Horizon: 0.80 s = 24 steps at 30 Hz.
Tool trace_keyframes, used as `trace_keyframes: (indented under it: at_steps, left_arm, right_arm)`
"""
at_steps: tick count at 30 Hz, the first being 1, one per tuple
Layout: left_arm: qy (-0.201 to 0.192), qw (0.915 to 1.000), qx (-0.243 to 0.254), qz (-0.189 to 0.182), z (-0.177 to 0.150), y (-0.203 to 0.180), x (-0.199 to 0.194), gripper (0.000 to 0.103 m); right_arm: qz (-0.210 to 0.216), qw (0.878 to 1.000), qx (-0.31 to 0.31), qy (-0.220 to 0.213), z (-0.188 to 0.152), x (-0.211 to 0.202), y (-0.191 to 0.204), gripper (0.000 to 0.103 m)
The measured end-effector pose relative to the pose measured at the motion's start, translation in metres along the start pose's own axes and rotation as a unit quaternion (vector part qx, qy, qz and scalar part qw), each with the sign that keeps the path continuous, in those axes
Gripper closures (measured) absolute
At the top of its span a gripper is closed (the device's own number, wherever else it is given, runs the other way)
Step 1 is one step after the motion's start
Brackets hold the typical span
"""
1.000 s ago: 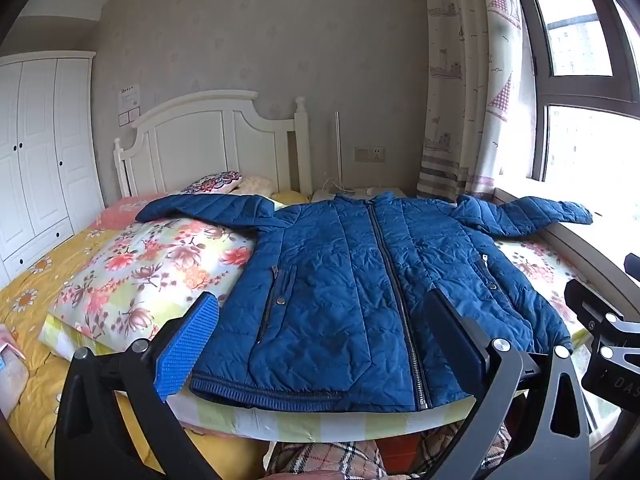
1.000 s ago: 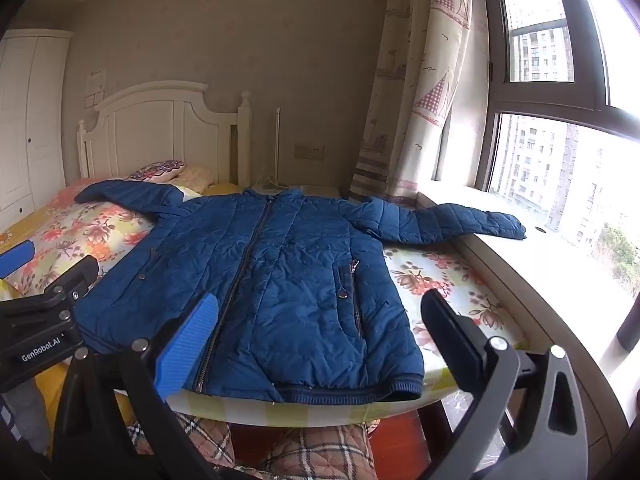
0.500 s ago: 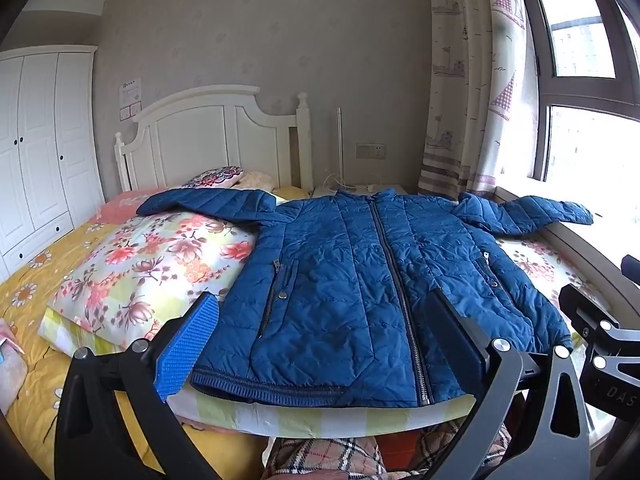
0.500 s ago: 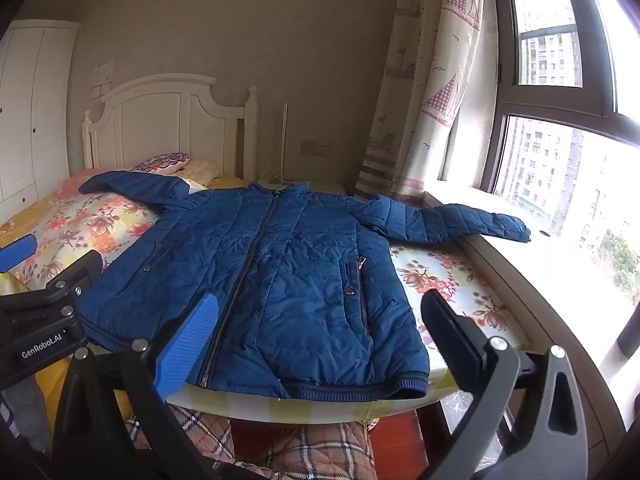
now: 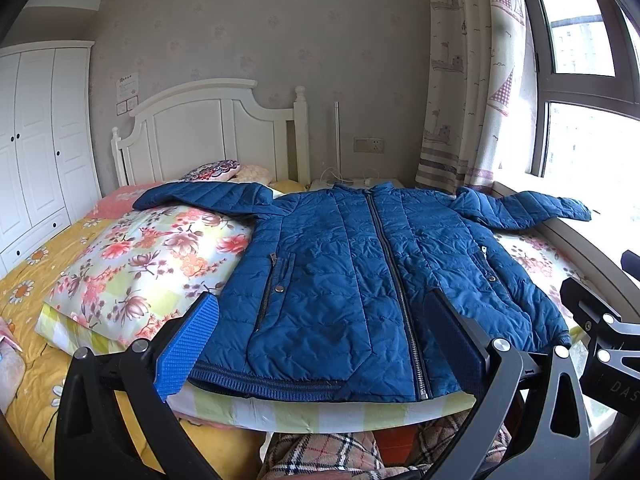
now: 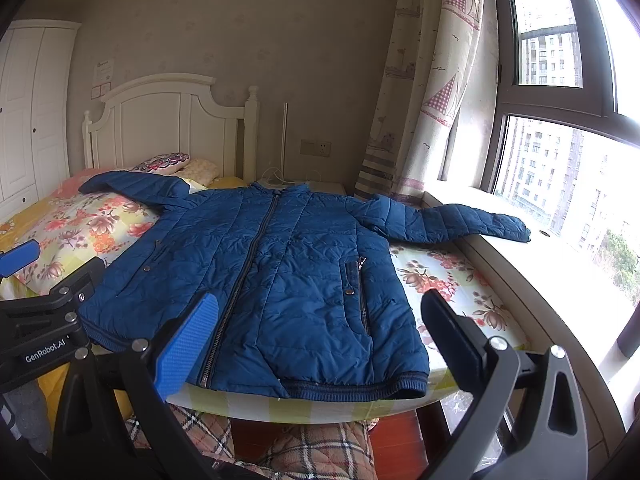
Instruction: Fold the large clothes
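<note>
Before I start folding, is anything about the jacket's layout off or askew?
Mostly tidy: the blue jacket lies flat, zipped, front up. One oddity: its sleeve on the window side runs off the bed onto the windowsill. The other sleeve drapes over the floral pillow, so it sits raised.

home bedroom: bed [image 5: 36, 280], wardrobe [image 5: 36, 140]
</note>
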<state>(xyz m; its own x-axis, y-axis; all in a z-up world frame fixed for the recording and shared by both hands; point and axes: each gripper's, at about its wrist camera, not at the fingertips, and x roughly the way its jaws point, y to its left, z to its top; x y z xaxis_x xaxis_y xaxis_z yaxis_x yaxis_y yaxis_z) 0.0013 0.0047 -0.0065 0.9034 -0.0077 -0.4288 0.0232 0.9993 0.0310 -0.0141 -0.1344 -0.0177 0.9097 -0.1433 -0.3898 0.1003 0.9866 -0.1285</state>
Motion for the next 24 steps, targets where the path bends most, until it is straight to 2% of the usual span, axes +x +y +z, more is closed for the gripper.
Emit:
trace_keyframes:
  at_steps: [24]
  left_arm:
    - [0.008,1.0000,0.000,-0.005,-0.0054,0.0013,0.0034,0.005]
  right_arm:
    - [0.004,1.000,0.004,0.003,-0.0024,0.0001,0.0017,0.002]
